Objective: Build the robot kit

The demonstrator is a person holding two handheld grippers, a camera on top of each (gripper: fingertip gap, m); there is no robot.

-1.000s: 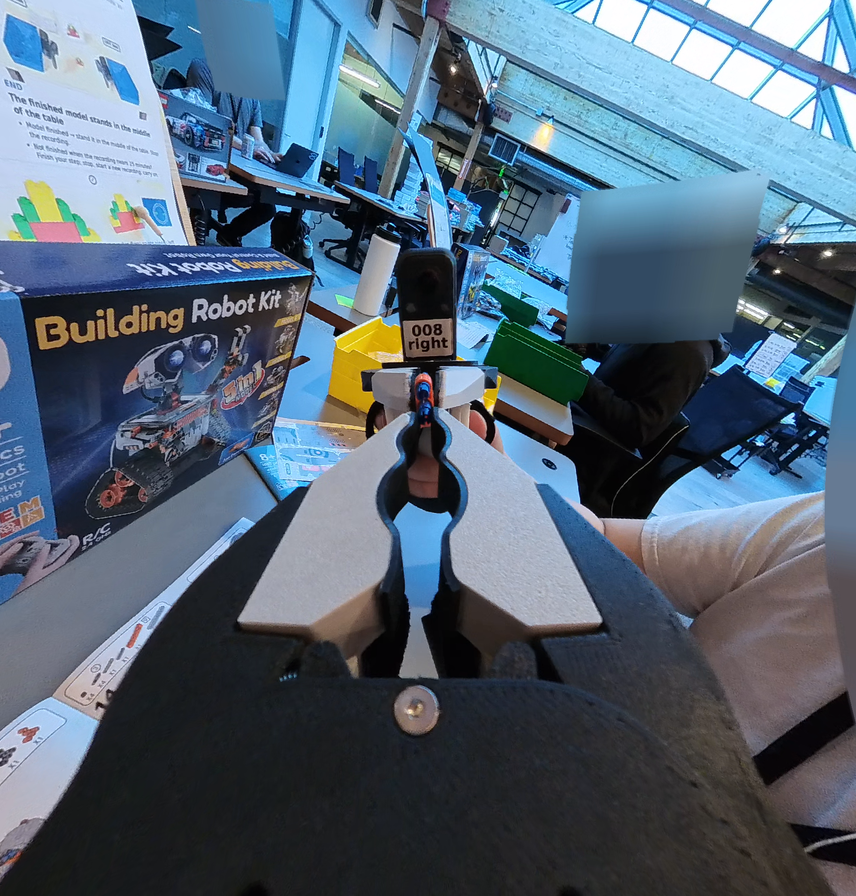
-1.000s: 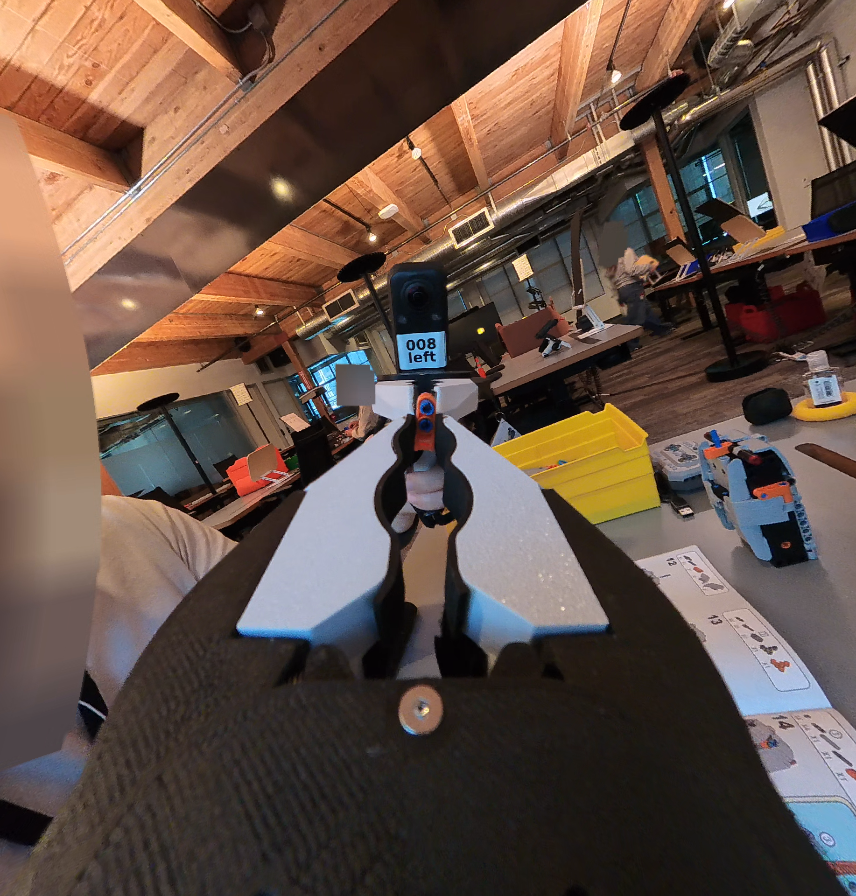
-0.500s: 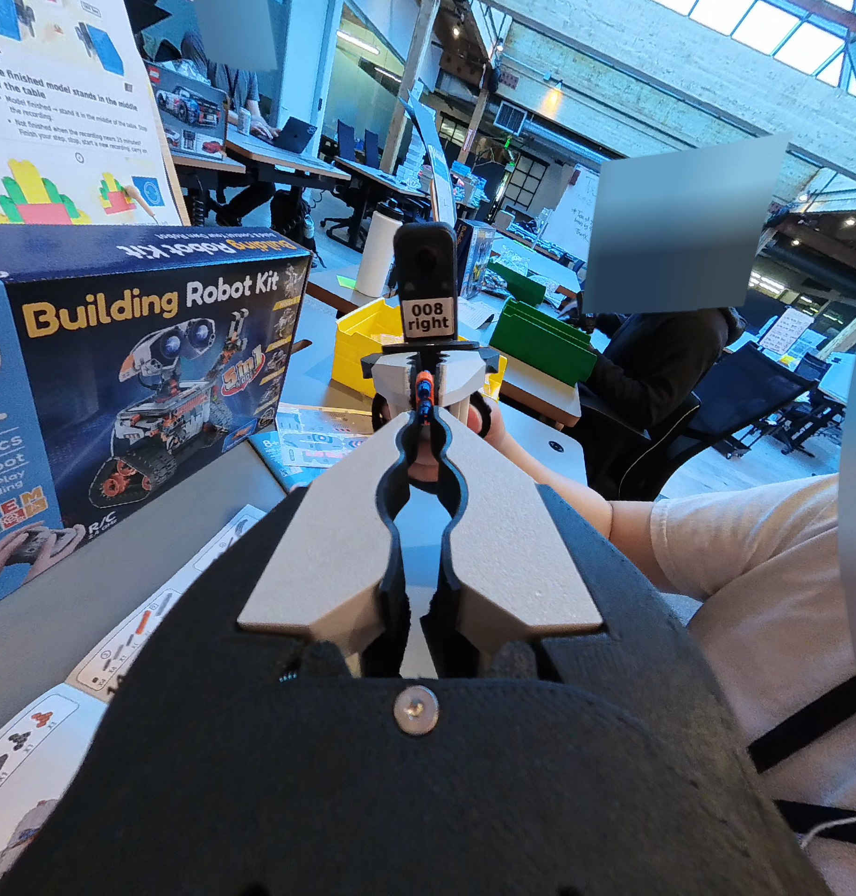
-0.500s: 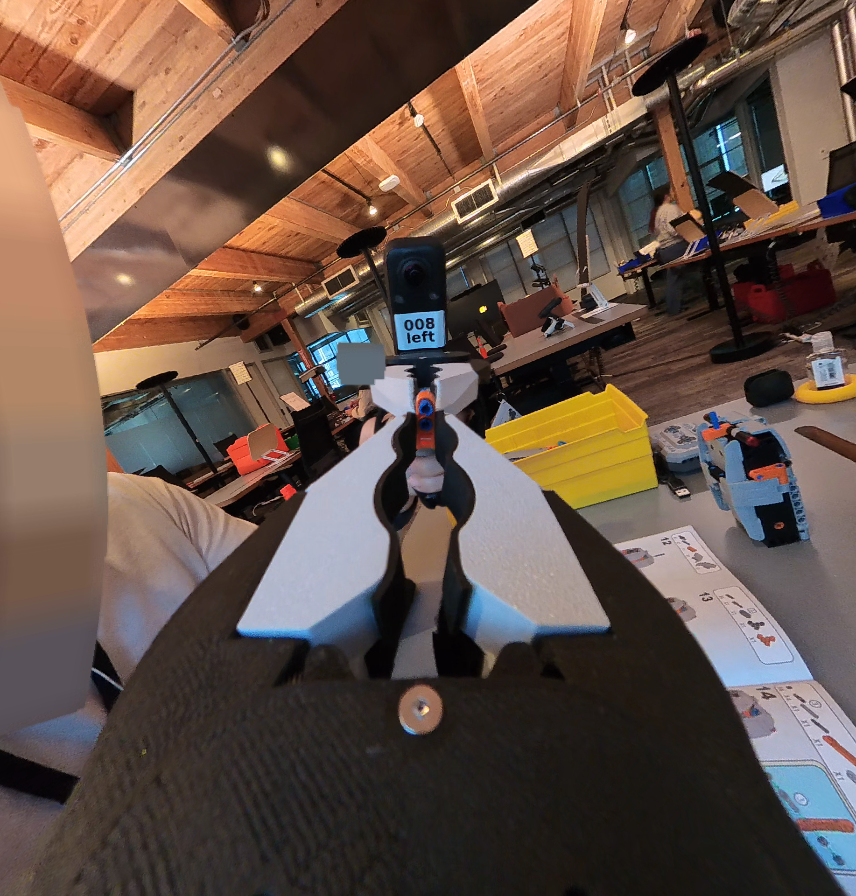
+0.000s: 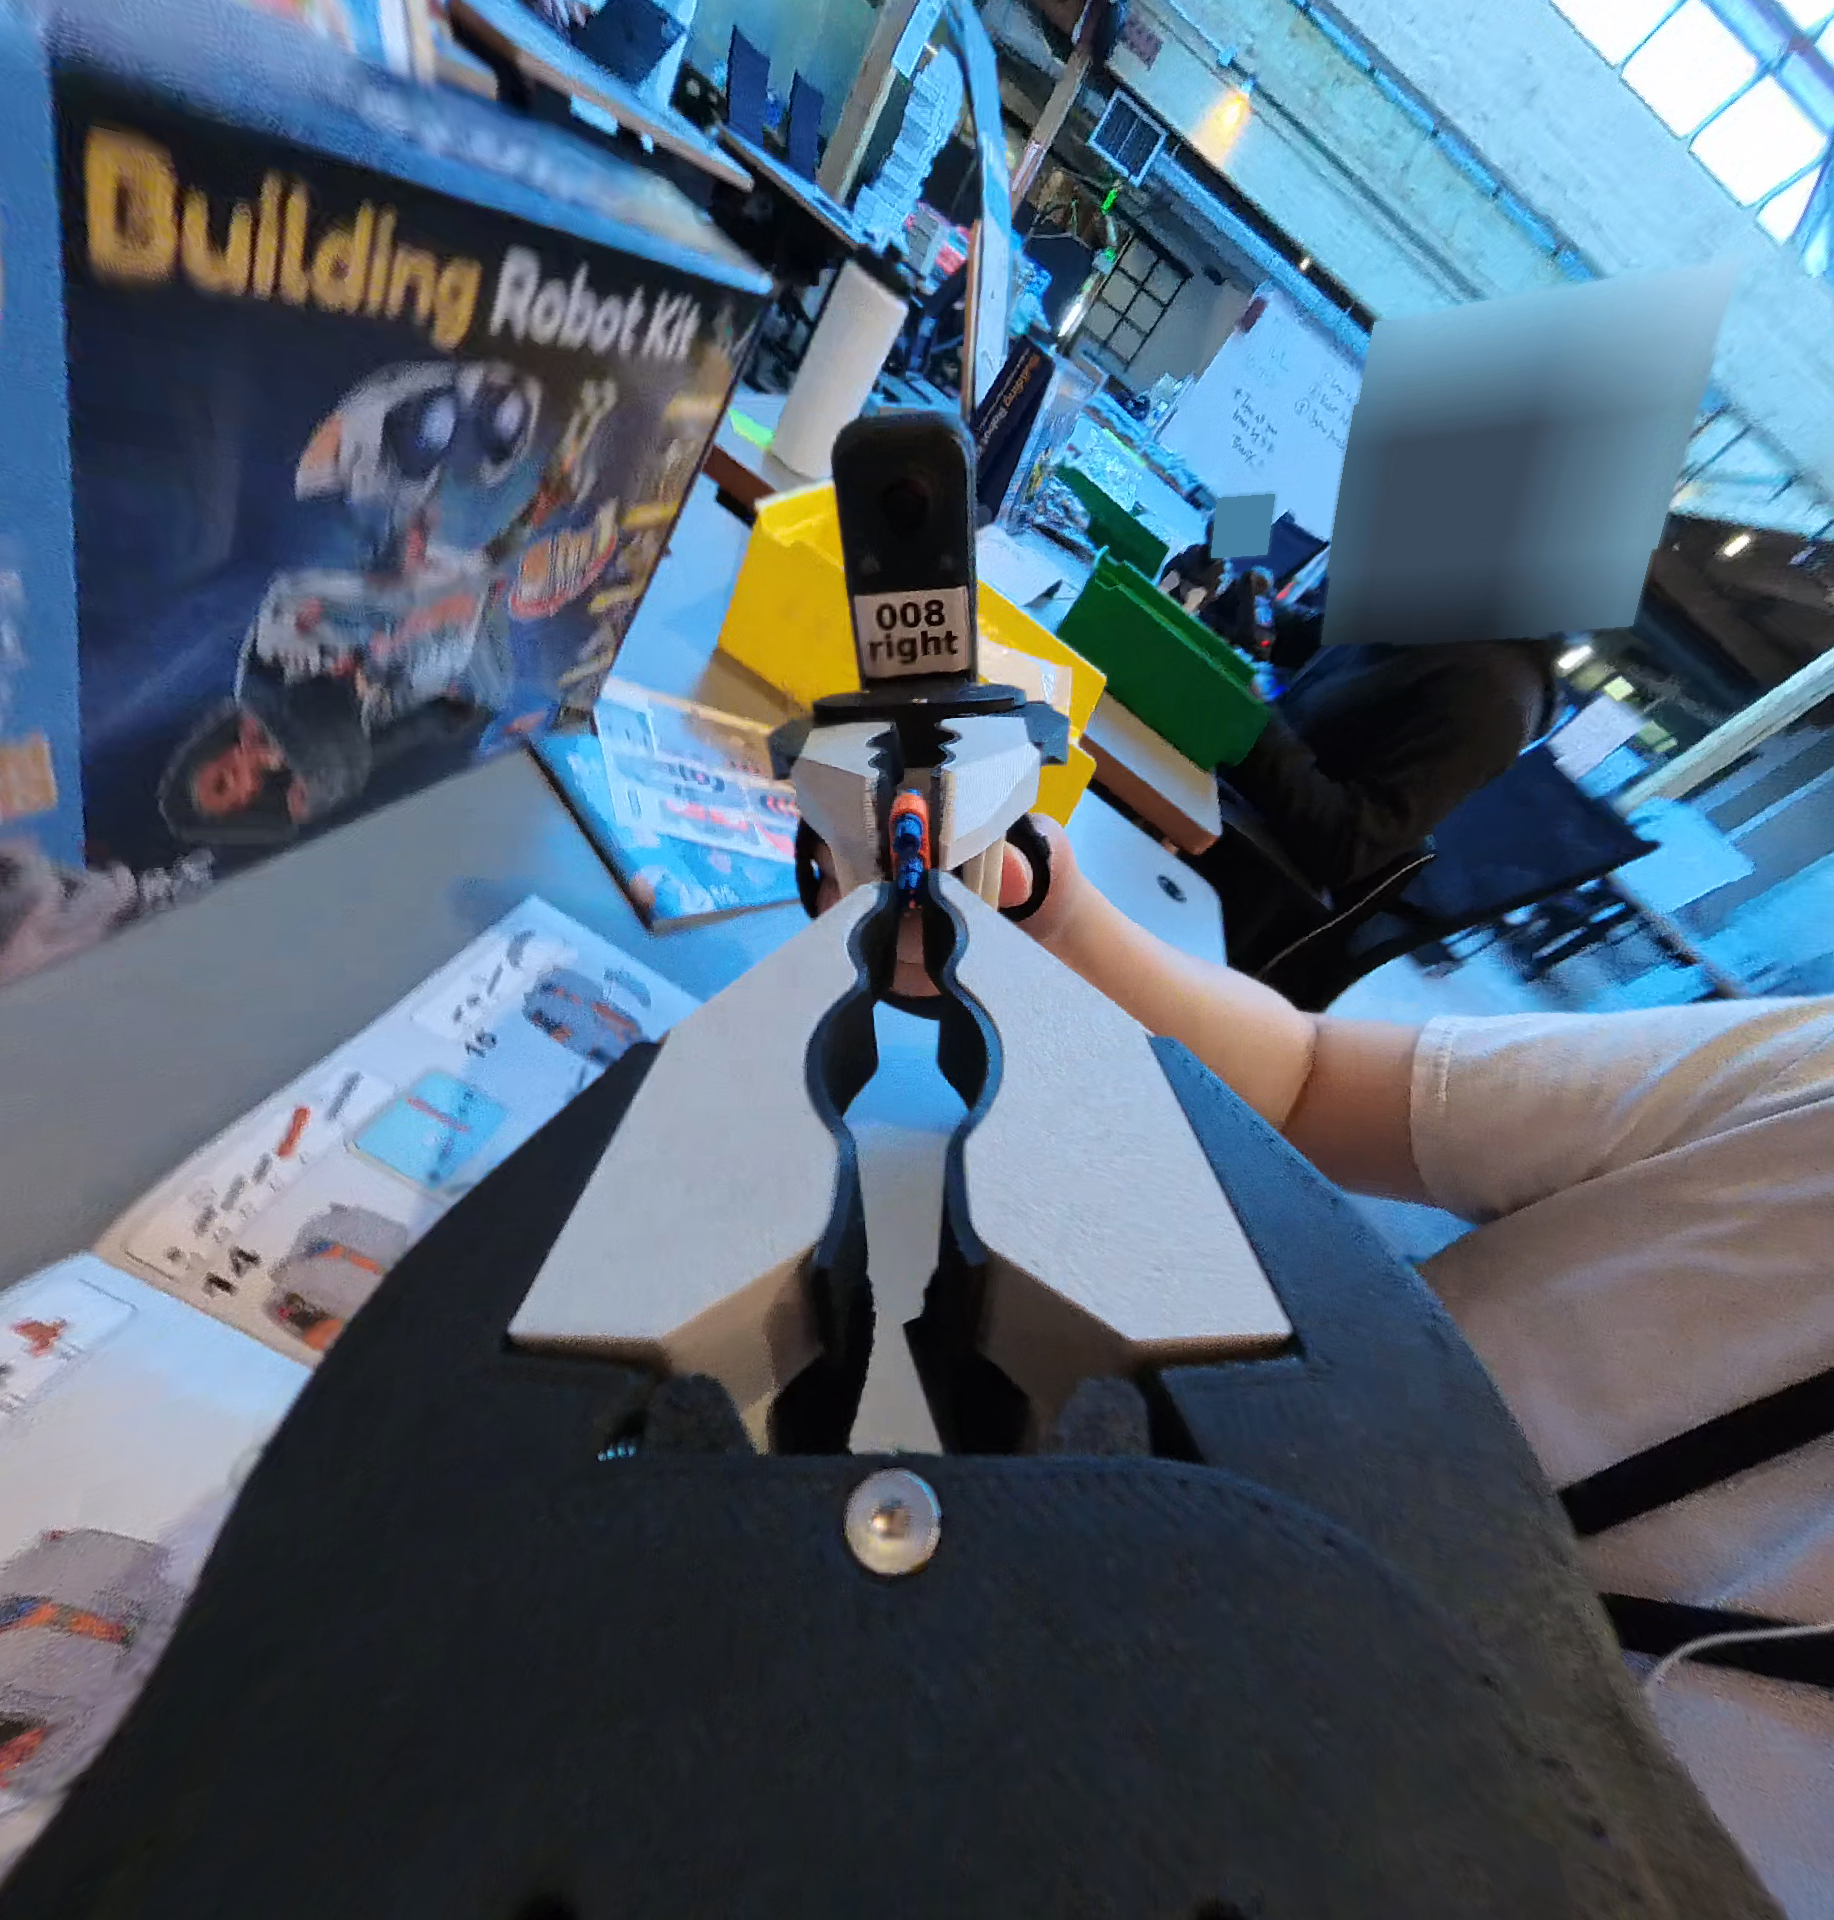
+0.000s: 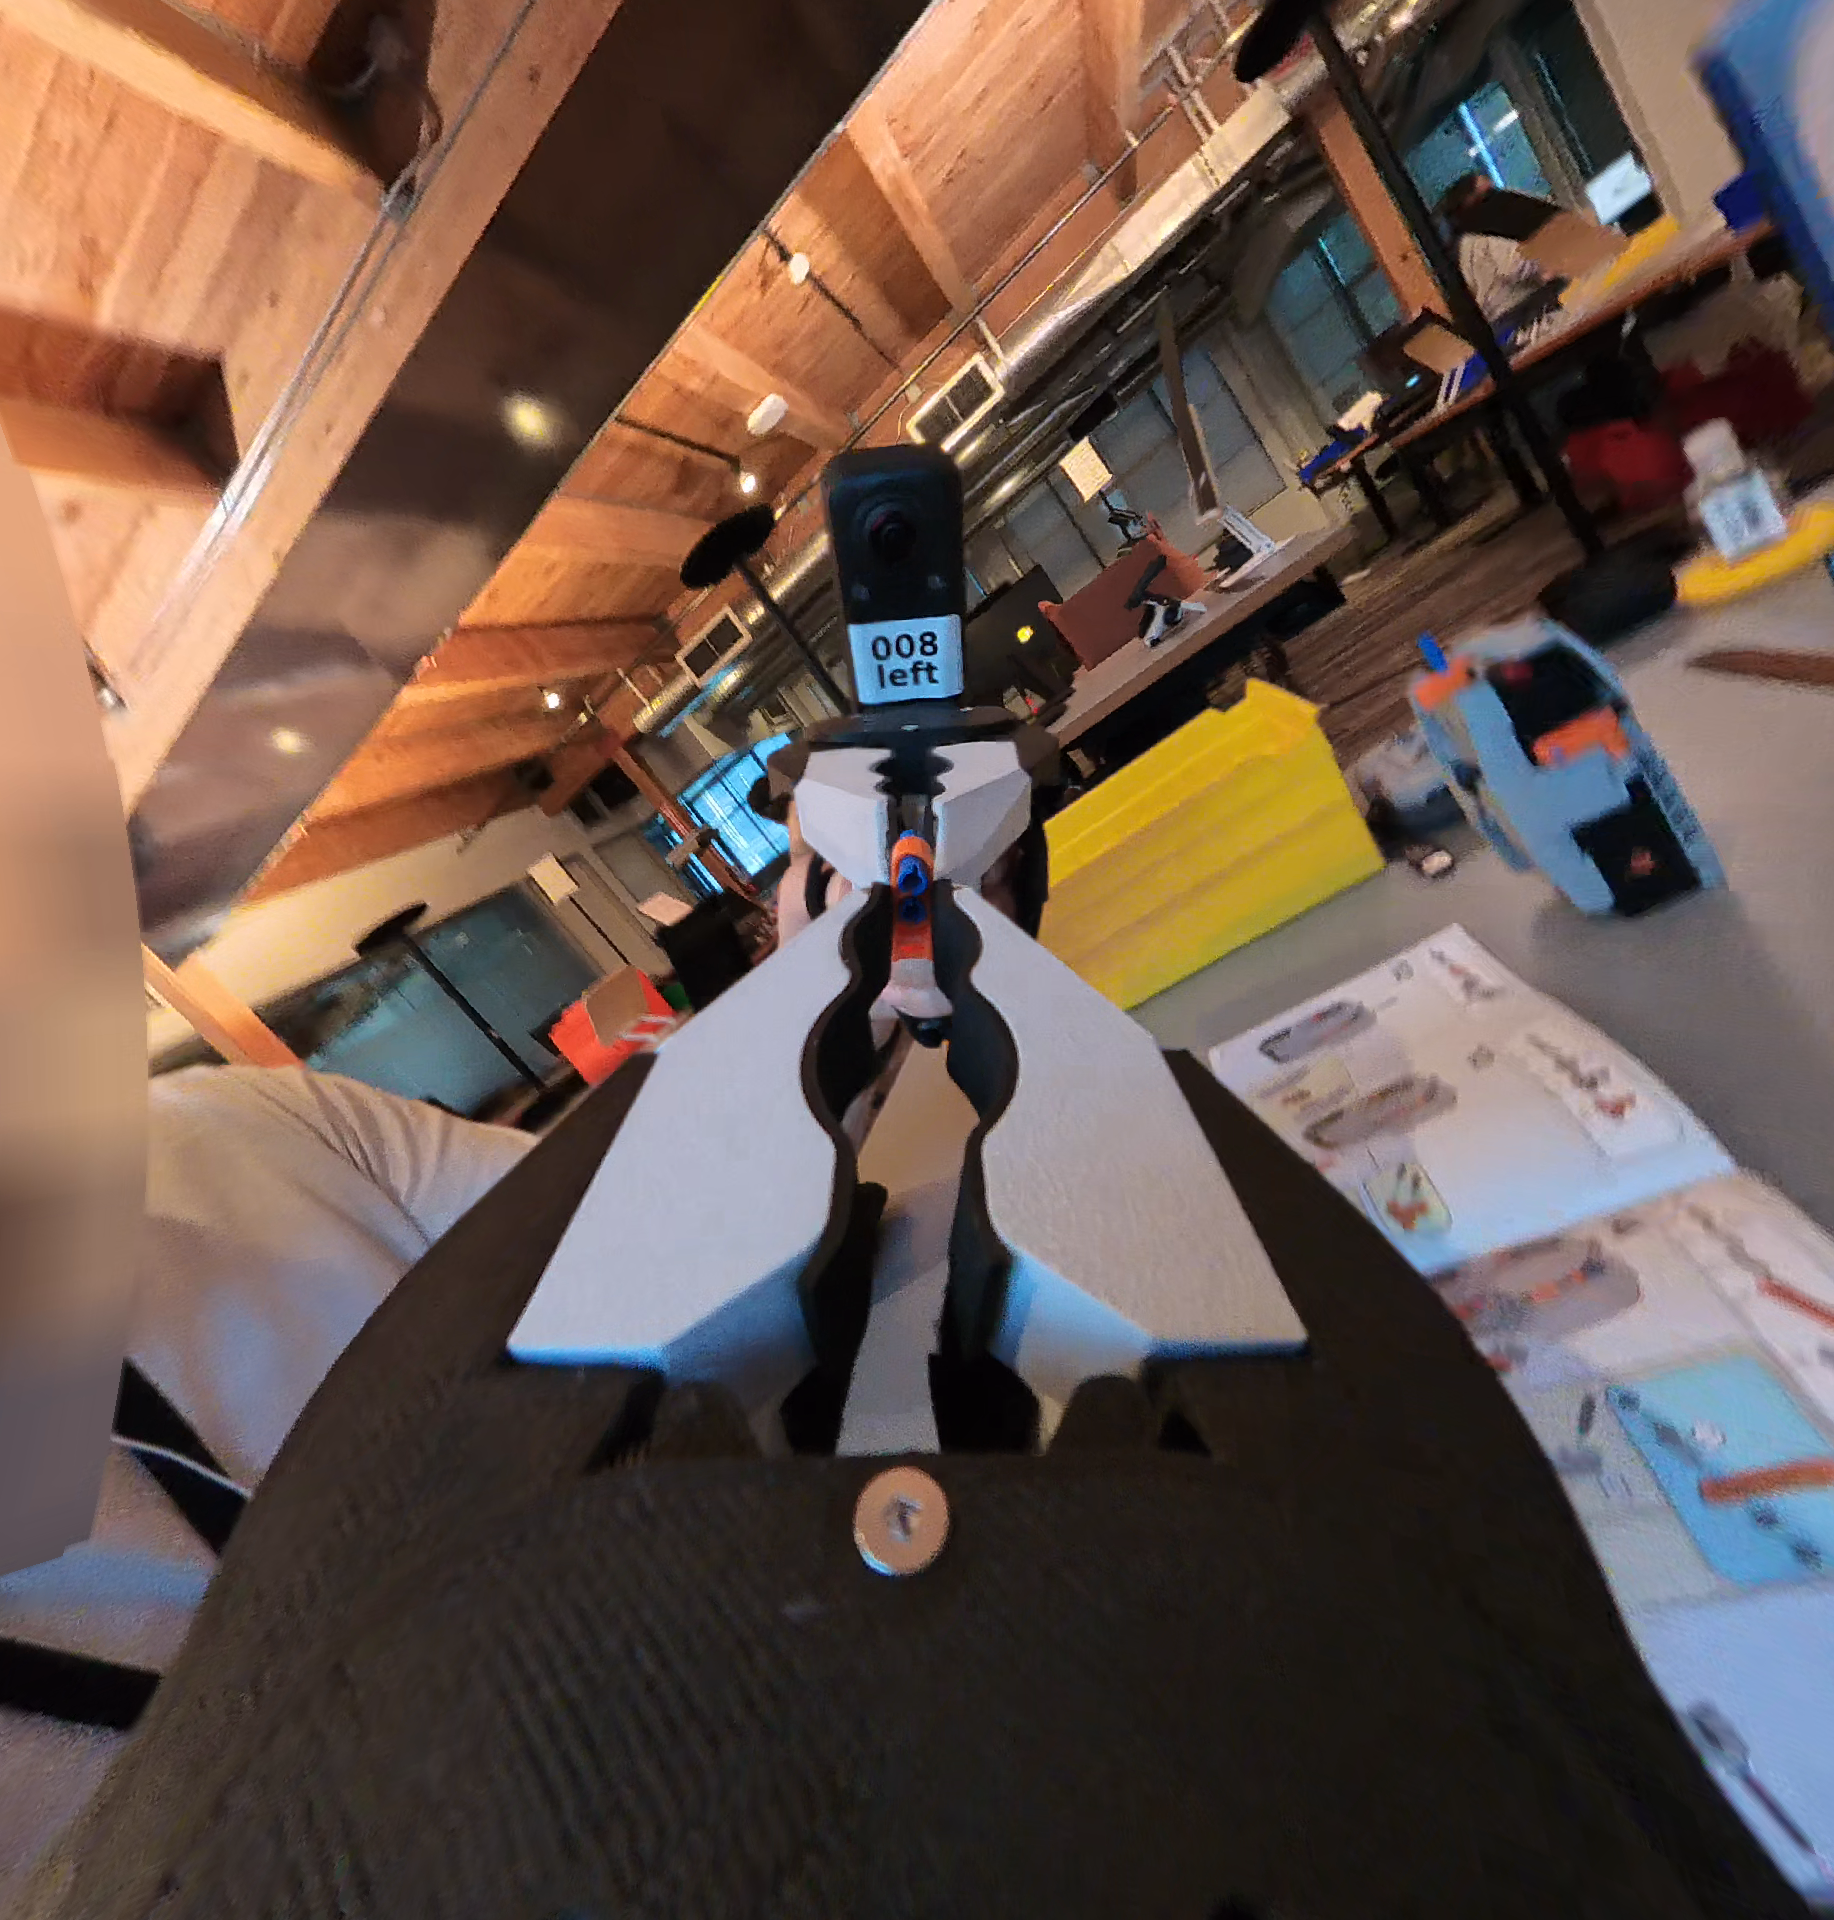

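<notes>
My two grippers meet tip to tip above the grey table, both shut on one small orange and blue toy-brick piece. In the left wrist view my left gripper pinches the near end of the piece, and the right gripper's white fingers close on its far end. In the right wrist view my right gripper clamps the piece, and the left gripper's white fingers hold the other end. A hand grips the right gripper's handle.
A blue robot-kit box stands at the left. An open instruction booklet lies on the table and also shows in the right wrist view. A yellow bin and a part-built grey model sit beyond. Green bins stand farther off. The tips of both grippers are at nearly the same place.
Both grippers have tilted and swung down toward the table while staying tip to tip on the piece. The box and the booklet now look larger and blurred.
</notes>
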